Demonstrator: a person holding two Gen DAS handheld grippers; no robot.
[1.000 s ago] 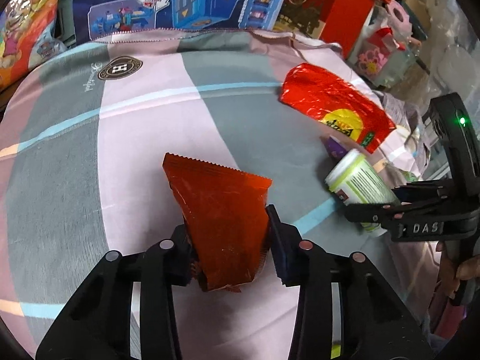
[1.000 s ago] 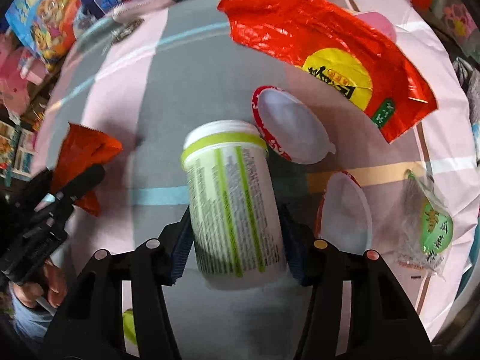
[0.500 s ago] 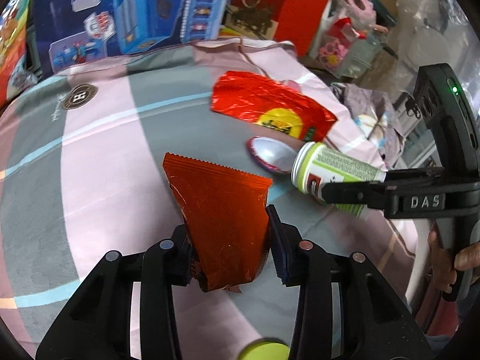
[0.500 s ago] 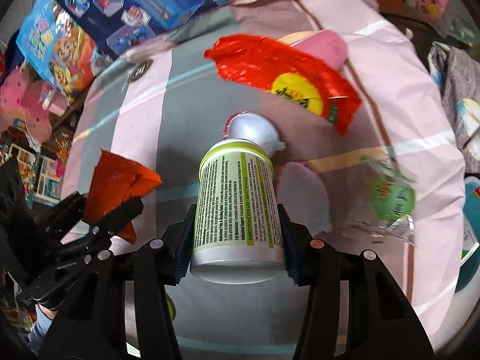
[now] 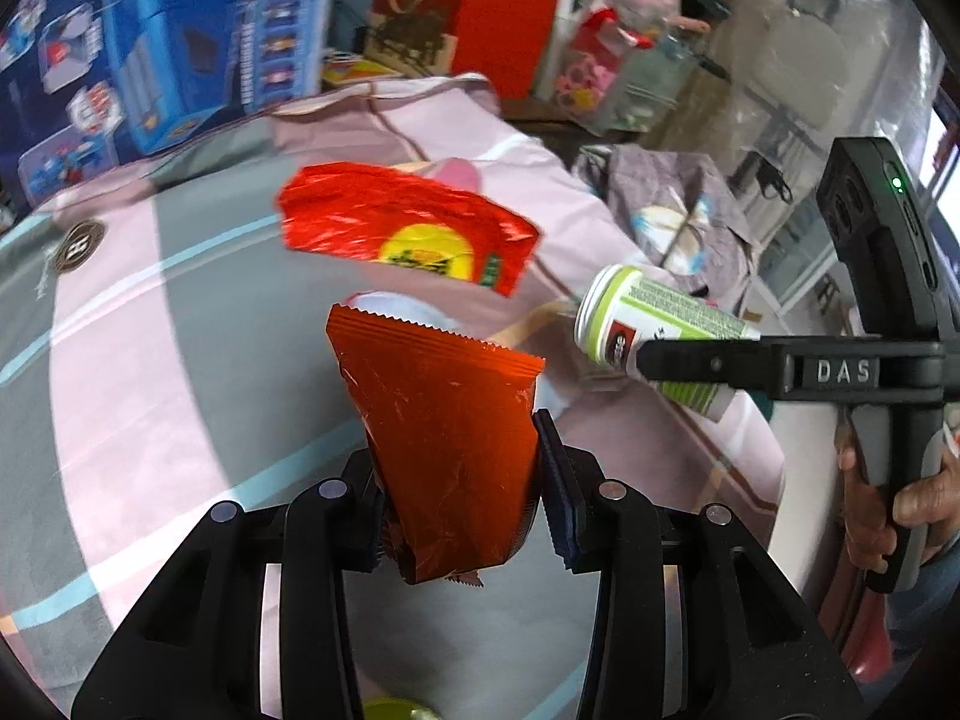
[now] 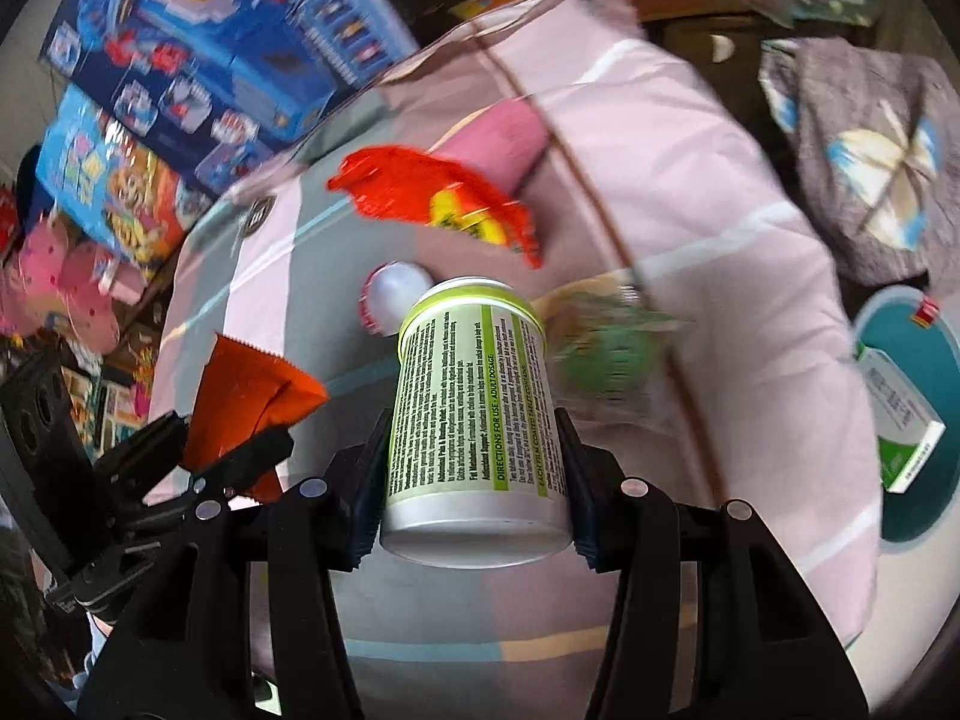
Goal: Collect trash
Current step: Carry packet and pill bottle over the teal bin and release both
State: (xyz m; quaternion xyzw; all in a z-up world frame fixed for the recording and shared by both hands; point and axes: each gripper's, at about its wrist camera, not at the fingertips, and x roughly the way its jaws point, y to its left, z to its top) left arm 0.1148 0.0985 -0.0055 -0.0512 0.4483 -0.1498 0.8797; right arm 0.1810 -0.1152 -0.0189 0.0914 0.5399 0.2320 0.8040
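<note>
The orange wrapper [image 5: 447, 450] sits clamped between the pads of the left gripper [image 5: 456, 480], lifted clear of the striped sheet [image 5: 120, 360]; its serrated top edge points away from the camera. The right view shows the same wrapper [image 6: 246, 396] at lower left, in the black fingers of the left gripper [image 6: 240, 456].

The green-and-white bottle [image 6: 474, 420] is gripped across its body by the right gripper [image 6: 474, 474], cap end pointing away, printed label facing up. From the left view the bottle [image 5: 654, 324] hangs at the right, above the sheet's edge, in the right gripper [image 5: 672, 360], whose handle is held by a hand [image 5: 900, 498].

Still lying on the sheet [image 6: 690, 180]: a red foil bag [image 5: 408, 228] with a yellow patch, flat near the far side; a small white lid [image 6: 393, 294] with a red rim just behind the bottle's cap; a blurred clear packet with green print [image 6: 606, 348] to the bottle's right. A pink object [image 6: 492, 138] lies partly under the red bag [image 6: 432, 192].

At the right edge of the right view, a teal bin [image 6: 912, 516] holds a white-and-green carton [image 6: 900, 420]. Blue toy boxes [image 5: 180, 42] stand beyond the sheet.
</note>
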